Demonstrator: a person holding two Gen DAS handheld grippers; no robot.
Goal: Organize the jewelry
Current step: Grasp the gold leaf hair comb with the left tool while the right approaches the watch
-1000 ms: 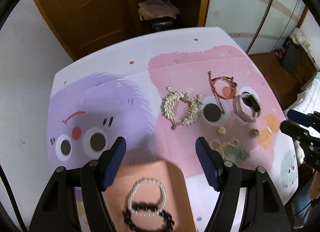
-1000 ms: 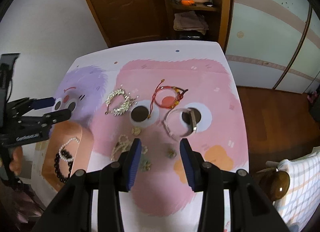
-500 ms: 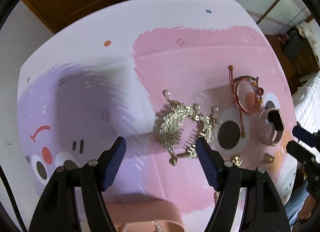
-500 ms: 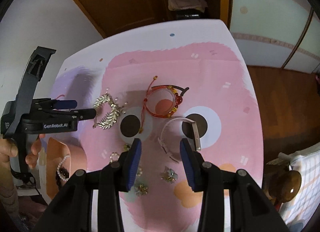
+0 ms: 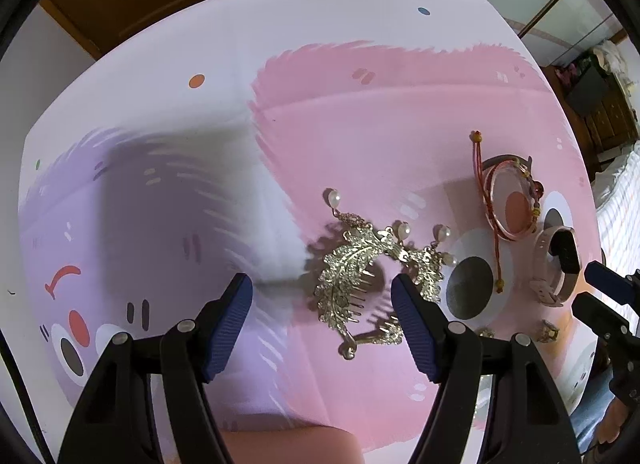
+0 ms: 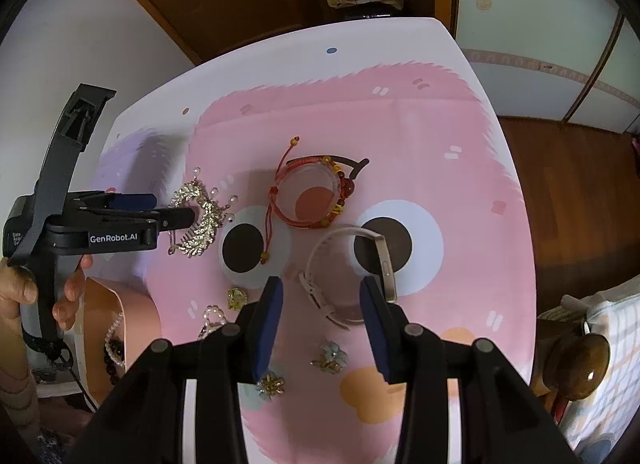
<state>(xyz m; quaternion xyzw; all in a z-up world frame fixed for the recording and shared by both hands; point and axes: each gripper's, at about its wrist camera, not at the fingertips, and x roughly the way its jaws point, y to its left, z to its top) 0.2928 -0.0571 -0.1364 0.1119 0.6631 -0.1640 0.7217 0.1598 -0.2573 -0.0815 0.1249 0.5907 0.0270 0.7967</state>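
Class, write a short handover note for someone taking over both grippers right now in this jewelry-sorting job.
Left gripper: open, empty, poised at the gold leaf hair comb.
Right gripper: open, empty, over the pink watch.
Done: pearl and dark bead bracelets lie in the peach tray.
Left on the mat: comb, watch, red cord bracelet, small flower pieces.

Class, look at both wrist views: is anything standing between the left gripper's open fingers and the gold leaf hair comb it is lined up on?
Nothing visible does. The left gripper is open, and the gold leaf hair comb lies between and just ahead of its fingertips on the pink cloth. The red cord bracelet lies apart, off to the right.
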